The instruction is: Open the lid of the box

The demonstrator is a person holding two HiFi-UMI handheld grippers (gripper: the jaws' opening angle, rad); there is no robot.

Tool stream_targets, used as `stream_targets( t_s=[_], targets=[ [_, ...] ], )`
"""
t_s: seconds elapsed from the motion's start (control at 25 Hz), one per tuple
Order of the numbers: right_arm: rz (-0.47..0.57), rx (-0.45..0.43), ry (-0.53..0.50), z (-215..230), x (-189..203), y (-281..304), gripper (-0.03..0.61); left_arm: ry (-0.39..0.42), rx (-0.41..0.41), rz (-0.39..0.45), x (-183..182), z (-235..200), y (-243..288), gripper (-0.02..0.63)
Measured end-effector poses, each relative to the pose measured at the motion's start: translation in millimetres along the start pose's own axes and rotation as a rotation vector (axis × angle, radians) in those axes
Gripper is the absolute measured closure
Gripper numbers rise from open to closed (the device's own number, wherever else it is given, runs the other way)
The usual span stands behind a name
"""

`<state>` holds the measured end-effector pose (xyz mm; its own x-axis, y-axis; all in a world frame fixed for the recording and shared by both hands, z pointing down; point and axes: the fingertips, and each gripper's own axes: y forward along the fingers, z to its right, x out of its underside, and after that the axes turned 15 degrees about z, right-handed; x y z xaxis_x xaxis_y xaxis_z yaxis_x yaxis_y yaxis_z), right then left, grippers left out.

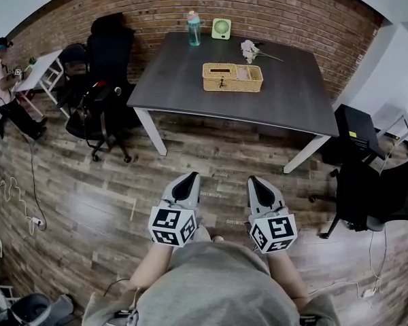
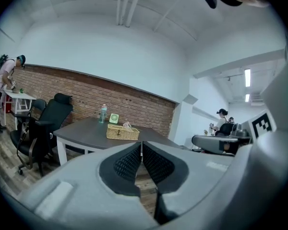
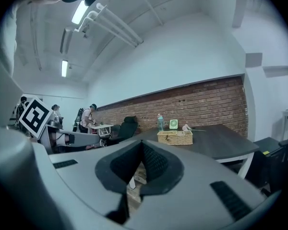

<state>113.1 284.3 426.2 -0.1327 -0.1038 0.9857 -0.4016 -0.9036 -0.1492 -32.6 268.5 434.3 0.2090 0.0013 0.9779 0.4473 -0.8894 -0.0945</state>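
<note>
My left gripper [image 1: 188,178] and my right gripper [image 1: 258,181] sit side by side at the lower middle of the head view, just above my grey shirt [image 1: 214,284], both aimed up the frame over the wooden floor [image 1: 88,202]. In each gripper's own view the two dark ribbed pads meet along a thin line with nothing between them, so both sets of jaws are closed and empty. The box [image 1: 232,77] – a woven, straw-coloured one – stands well apart from me in the upper middle of the head view, on the dark grey table [image 1: 292,104] and toward the table's far side. Its lid [image 1: 220,69] looks to be lying flat and down, with a small dark clasp on the near face, though I cannot make out more at this range. Beyond the box, along the table's far edge, stand a teal bottle [image 1: 194,28] and a small green fan [image 1: 221,28]; a pale flower [image 1: 249,48] lies to the right of them. Black office chairs [image 1: 105,66] crowd the table's left end, and a brick wall [image 1: 272,9] runs behind – a person [image 1: 0,70] bends over a small white table [image 1: 42,70] at the upper left.
</note>
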Motion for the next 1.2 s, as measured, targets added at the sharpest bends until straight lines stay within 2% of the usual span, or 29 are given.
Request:
stream_targets(
  t_s=[0.28, 0.44, 0.52, 0.84, 1.2],
  targets=[
    [-0.025, -0.012, 0.003, -1, 6, 1, 0.577, 0.007, 0.015, -0.026, 9, 6, -1, 0.592],
    [-0.031, -0.013, 0.005, 2, 8, 1, 0.574, 0.012, 0.027, -0.028, 10, 10, 2, 0.568],
    [-0.035, -0.014, 0.012, 5, 9, 3, 0.535, 0.021, 0.029, -0.023, 9, 11, 5, 0.557],
    [-0.057, -0.011, 0.018, 15, 19, 22, 0.455, 0.030, 0.021, -0.018, 10, -4, 27, 0.503],
    [-0.063, -0.006, 0.022, 40, 27, 73, 0.433, 0.035, 0.017, -0.015, 11, -30, 76, 0.480]
  ],
)
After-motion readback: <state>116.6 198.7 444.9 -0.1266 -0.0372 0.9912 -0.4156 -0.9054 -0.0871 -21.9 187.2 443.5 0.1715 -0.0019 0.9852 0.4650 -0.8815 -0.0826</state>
